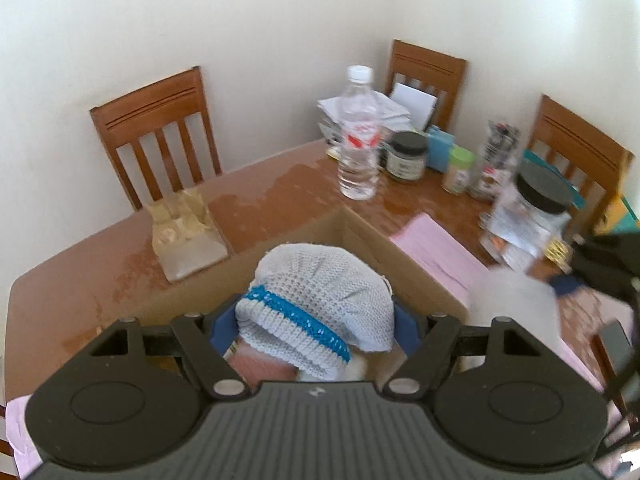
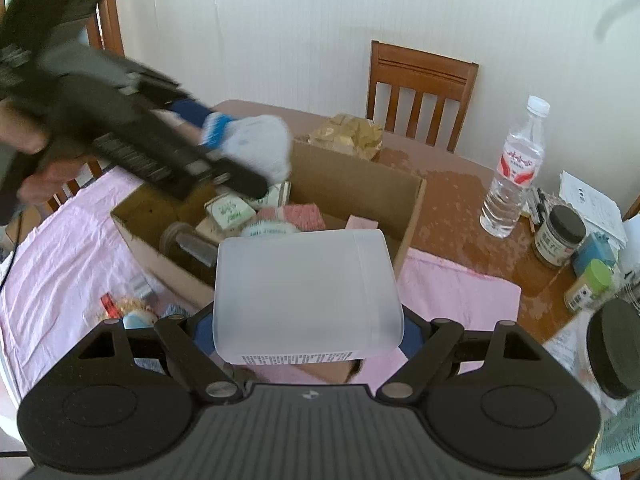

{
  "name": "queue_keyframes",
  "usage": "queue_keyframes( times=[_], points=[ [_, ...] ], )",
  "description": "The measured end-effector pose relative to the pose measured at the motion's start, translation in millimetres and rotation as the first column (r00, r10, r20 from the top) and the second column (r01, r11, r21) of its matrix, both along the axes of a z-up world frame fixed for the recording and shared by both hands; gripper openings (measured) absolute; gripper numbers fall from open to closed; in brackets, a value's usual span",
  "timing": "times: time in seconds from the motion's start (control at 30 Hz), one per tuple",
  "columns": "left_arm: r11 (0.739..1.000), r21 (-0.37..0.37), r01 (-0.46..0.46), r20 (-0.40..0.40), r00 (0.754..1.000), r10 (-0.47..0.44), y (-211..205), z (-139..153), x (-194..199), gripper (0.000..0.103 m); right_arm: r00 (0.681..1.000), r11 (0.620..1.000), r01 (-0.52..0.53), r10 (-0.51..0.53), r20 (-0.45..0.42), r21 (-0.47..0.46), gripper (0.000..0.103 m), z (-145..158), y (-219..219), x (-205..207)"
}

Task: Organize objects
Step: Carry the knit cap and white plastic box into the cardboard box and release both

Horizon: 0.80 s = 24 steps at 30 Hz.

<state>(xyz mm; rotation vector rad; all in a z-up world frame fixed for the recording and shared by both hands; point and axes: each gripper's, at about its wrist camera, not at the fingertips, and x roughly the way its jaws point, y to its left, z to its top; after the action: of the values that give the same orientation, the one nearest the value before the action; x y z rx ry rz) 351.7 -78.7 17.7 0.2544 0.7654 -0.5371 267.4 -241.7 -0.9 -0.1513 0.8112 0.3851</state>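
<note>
My left gripper [image 1: 316, 320] is shut on a pale blue knitted hat [image 1: 320, 300] with a bright blue band, and holds it above the open cardboard box [image 1: 372, 240]. In the right wrist view the left gripper [image 2: 224, 136] and the hat [image 2: 260, 148] hang over the box [image 2: 404, 216], blurred. My right gripper [image 2: 308, 320] is shut on a frosted white plastic container [image 2: 304, 292], held above the box's near corner. The container also shows blurred in the left wrist view [image 1: 516, 304]. Inside the box lie small packets and a pink sponge [image 2: 292, 216].
A wooden table [image 1: 260, 192] carries a pink cloth [image 2: 460, 284], a water bottle [image 1: 358, 136], several jars [image 1: 406, 156], papers and a crumpled paper bag [image 1: 184, 232]. Small items lie on the cloth left of the box [image 2: 132, 304]. Wooden chairs [image 1: 156, 132] stand around the table.
</note>
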Motion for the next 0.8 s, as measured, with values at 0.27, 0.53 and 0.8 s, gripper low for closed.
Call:
queue_keyframes(
  times=[0.27, 0.53, 0.8],
  points=[
    [0.997, 0.009, -0.077, -0.004, 0.997, 0.077, 1.8, -24.5, 31.2, 0.098, 1.0, 1.0, 0.019, -0.019, -0.008, 0.0, 0.087, -3.9, 3.8, 20.2],
    [0.995, 0.006, -0.101, -0.014, 0.995, 0.101, 19.1, -30.6, 25.2, 0.1, 1.0, 1.0, 0.023, -0.023, -0.02, -0.014, 0.087, -10.2, 4.4, 40.1],
    [0.991, -0.014, -0.131, 0.003, 0.991, 0.131, 31.2, -23.3, 16.0, 0.1, 1.0, 0.999, 0.004, -0.004, 0.006, -0.038, 0.087, -9.1, 16.0, 64.3]
  ],
)
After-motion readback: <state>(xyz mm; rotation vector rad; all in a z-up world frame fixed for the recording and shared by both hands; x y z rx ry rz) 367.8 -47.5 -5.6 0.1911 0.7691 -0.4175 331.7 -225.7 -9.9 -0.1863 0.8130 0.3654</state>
